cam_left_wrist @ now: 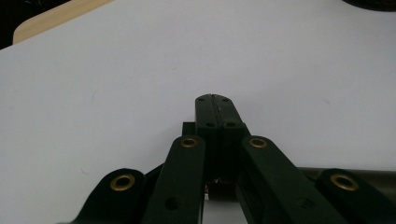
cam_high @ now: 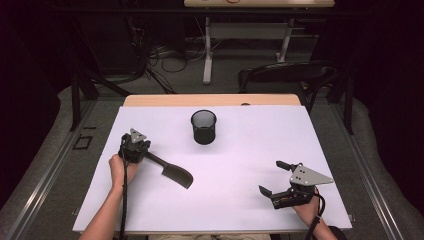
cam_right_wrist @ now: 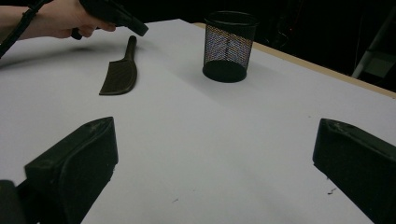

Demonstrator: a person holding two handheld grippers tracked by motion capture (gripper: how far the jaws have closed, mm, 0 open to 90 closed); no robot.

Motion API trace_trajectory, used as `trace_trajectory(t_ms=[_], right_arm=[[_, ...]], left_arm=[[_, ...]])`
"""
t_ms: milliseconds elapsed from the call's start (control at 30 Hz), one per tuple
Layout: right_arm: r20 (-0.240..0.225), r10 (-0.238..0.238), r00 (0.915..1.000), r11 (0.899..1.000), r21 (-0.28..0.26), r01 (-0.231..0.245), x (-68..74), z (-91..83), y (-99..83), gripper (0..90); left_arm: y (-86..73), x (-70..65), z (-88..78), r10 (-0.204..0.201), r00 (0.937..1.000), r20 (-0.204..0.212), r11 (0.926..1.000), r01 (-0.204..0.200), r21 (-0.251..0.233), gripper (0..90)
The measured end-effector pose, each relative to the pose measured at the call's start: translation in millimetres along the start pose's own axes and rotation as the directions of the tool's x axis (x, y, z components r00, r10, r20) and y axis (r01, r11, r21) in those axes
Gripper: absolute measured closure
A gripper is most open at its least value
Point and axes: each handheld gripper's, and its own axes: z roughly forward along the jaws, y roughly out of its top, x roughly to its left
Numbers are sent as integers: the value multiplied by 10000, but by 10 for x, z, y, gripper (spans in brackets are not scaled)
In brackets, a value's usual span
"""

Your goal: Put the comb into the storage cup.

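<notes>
Left gripper (cam_high: pixel 141 150) – jaws pressed together, gripping nothing – sits at the black spatula's (cam_high: pixel 172 171) handle end, near the mesh cup (cam_high: pixel 203 127); right gripper (cam_high: pixel 276 177) waits spread.

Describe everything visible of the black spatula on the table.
The spatula is all black and matte, plastic by its look: a slim rounded handle widening into a broad flat blade with a curved end. It lies flat on the white table, handle toward the left gripper, blade pointing toward the table's middle. The gripper sits at the handle's end with its jaws shut; whether they pinch the handle cannot be told. The mesh cup stands apart from it.
</notes>
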Motion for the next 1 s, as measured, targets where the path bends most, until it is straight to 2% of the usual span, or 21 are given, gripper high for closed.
trace_trajectory(t_ms=[467,600,867,1000], right_arm=[[6,-53,10000,10000,9,53,2,-4,1,0],[9,-50,10000,10000,46,50,0,-2,0,0],[26,-72,10000,10000,21,72,-1,-10,2,0],[70,-80,9999,10000,12,80,0,-20,4,0]], left_arm=[[-46,9,18,363,9993,-44,9988,-362,324,900],[-69,33,13,331,9994,-33,9986,-330,404,900],[-111,29,5,349,9992,185,9979,-359,547,900],[-136,19,-16,474,9984,324,9960,-497,737,900]])
